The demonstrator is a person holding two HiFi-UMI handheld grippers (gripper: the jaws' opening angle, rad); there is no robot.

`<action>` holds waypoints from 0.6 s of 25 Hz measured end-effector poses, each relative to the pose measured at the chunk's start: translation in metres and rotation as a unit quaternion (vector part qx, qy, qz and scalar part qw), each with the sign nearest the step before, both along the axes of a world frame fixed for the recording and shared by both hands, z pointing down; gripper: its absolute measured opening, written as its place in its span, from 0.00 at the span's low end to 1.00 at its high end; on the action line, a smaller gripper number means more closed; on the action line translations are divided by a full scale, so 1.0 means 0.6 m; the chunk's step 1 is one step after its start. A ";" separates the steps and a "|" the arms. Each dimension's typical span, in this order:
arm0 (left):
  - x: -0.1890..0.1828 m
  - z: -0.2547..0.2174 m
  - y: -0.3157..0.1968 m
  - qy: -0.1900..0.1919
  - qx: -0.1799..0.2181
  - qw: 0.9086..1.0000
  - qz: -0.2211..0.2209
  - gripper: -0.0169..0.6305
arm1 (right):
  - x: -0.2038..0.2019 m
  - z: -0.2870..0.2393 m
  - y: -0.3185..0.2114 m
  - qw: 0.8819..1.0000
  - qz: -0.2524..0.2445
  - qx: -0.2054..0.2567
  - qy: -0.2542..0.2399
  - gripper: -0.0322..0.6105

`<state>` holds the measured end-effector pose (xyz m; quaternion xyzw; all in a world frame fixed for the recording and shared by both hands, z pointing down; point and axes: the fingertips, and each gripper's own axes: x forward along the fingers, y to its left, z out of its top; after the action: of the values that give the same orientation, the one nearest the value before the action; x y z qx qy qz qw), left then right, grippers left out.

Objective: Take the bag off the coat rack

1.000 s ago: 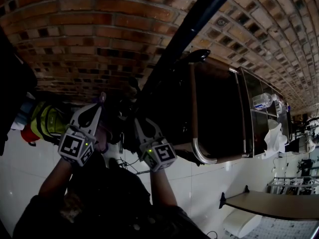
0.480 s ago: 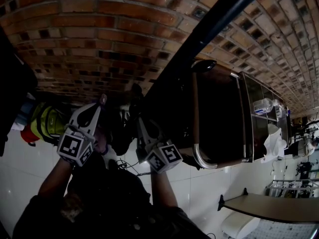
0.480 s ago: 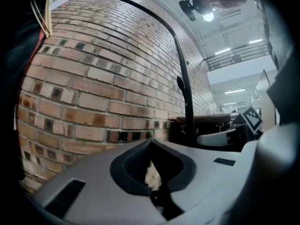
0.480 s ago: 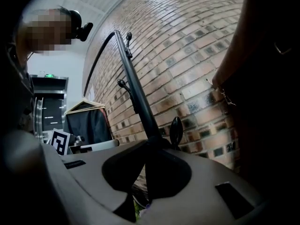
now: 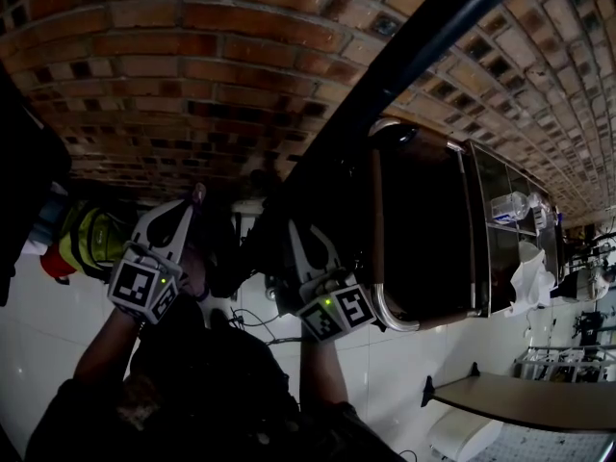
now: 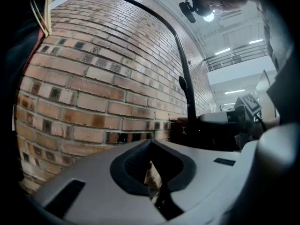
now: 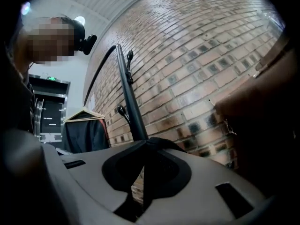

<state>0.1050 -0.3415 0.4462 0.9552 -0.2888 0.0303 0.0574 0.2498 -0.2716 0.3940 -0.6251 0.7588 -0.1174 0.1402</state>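
Red-brown brick wall (image 5: 192,65) fills the upper field and meets a glossy white tiled floor (image 5: 404,354). A dark brown cabinet (image 5: 423,229) stands at the wall, with a glass-fronted unit (image 5: 496,258) just beside it. Strip lights (image 6: 224,51) burn on a white ceiling; light at floor level is dim.

The coat rack (image 5: 404,41) is a slim black pole with small knobbed hooks (image 7: 128,55) along its side and a curved arm at the top. It stands close to the brick wall (image 5: 144,65). The bag (image 5: 423,229) is dark brown with pale edge trim and hangs just beside the pole, upright.
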 end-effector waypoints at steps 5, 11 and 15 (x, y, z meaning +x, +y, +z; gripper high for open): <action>0.010 -0.012 0.000 0.010 0.004 1.000 0.001 0.09 | 0.029 -0.057 0.022 0.999 0.024 0.034 0.035 0.13; 0.028 -0.026 0.013 0.011 0.003 1.000 0.009 0.09 | 0.015 -0.106 0.053 0.992 0.041 0.065 0.096 0.12; 0.037 -0.042 0.032 0.018 0.010 1.000 0.011 0.09 | 0.021 -0.110 0.089 0.993 0.042 0.081 0.069 0.12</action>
<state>0.1273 -0.3224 0.4209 0.9592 -0.2776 0.0108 0.0529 0.2626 -0.2180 0.3277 -0.6496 0.7467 -0.0062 0.1428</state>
